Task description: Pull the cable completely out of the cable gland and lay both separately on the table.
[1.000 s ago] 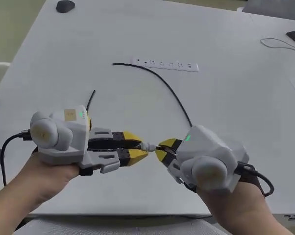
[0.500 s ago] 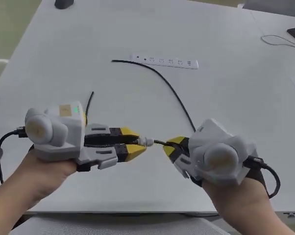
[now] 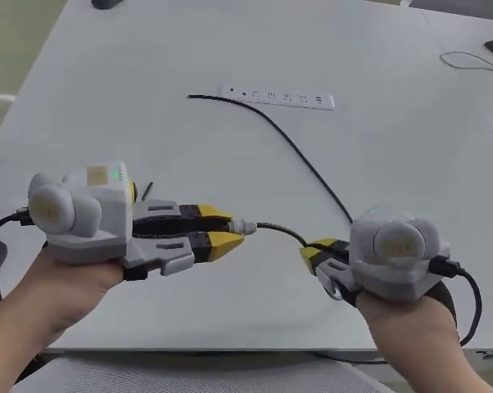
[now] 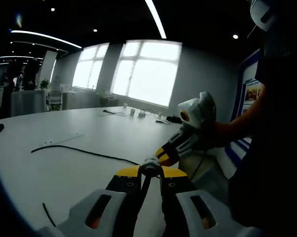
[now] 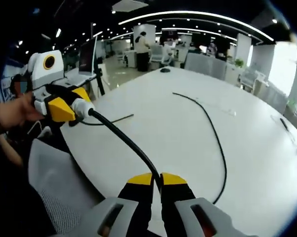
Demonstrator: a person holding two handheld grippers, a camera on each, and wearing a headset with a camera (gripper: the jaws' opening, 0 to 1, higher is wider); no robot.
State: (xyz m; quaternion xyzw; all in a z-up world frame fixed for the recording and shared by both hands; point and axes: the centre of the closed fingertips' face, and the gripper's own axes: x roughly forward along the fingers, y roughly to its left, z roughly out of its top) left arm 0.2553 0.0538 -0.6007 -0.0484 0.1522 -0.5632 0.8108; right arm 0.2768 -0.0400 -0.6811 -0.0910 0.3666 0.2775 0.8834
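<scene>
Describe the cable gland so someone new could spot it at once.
At the near edge of the white table, find the left gripper. The cable gland is the small pale fitting pinched in its yellow tips, where the black cable enters.

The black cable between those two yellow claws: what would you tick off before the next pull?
1. Left gripper shut on the cable gland: ok.
2. Right gripper shut on the cable: ok.
3. Cable fully out of the gland: not ok, it runs into it.
4. Length left inside the gland: cannot tell.
5. Cable's tail lying loose on the table, nothing on top of it: ok.
</scene>
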